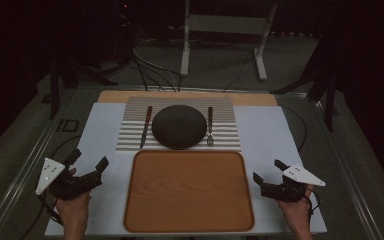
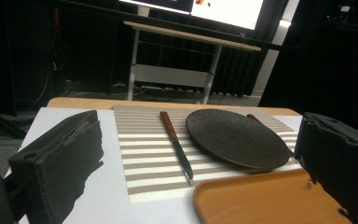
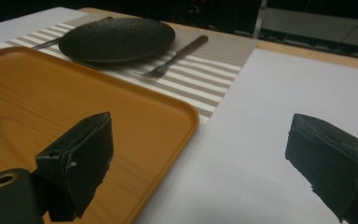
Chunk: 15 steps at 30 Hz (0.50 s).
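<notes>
Two hand-held grippers wait at the near edge of the table, one on each side of a wooden tray (image 1: 189, 191). The left gripper (image 1: 87, 161) sits on the white sheet (image 1: 105, 130) with its jaws spread wide and nothing between them, aimed toward the tray's far left corner. The right gripper (image 1: 268, 170) mirrors it across the tray, jaws likewise parted and empty. Beyond the tray lies a striped placemat (image 1: 180, 103) carrying a dark round plate (image 1: 179, 126). Just left of the plate rests a knife (image 1: 145, 126) with a reddish handle; just right of it, a fork (image 1: 210, 126), tines toward the tray.
</notes>
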Each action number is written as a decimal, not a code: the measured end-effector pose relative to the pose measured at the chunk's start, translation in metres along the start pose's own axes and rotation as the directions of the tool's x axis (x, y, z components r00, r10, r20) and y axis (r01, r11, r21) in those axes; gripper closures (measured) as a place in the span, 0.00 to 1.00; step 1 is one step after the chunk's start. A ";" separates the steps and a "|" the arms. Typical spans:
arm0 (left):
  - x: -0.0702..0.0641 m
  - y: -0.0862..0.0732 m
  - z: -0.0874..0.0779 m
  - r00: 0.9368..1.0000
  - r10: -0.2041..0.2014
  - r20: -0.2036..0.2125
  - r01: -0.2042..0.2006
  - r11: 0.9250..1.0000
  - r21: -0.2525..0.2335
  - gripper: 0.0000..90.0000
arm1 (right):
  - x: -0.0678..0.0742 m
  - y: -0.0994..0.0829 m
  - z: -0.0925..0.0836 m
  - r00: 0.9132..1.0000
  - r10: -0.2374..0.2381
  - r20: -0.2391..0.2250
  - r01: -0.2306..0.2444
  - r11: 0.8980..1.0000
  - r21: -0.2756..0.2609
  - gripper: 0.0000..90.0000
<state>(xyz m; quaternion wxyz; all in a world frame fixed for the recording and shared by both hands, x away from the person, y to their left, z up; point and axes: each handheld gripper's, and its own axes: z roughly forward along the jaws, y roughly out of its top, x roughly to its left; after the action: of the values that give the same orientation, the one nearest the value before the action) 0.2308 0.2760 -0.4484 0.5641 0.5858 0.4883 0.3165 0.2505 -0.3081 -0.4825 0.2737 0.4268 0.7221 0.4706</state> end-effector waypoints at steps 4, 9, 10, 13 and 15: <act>0.000 0.000 0.001 1.000 -0.001 -0.010 0.001 1.000 0.021 0.02 | 0.000 0.001 -0.002 1.000 0.001 -0.005 -0.001 1.000 -0.010 0.08; -0.006 0.001 0.005 0.997 0.071 -0.016 -0.069 0.995 0.072 0.00 | -0.001 0.001 -0.002 1.000 0.004 -0.008 -0.004 1.000 -0.018 0.08; -0.006 0.001 0.005 0.997 0.071 -0.016 -0.069 0.995 0.072 0.00 | -0.001 0.001 -0.002 1.000 0.004 -0.008 -0.004 1.000 -0.018 0.08; -0.010 0.000 0.010 0.995 0.098 -0.003 -0.097 0.991 0.092 0.00 | 0.000 0.002 -0.002 1.000 -0.002 -0.011 0.001 1.000 -0.017 0.08; -0.012 -0.001 0.012 0.994 0.113 -0.004 -0.112 0.989 0.098 0.00 | 0.001 0.002 -0.001 1.000 -0.005 -0.012 0.005 1.000 -0.013 0.08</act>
<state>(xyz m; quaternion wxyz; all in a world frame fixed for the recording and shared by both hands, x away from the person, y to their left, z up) 0.2376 0.2607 -0.4489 0.5137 0.6377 0.4719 0.3266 0.2496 -0.3076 -0.4805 0.2735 0.4202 0.7217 0.4772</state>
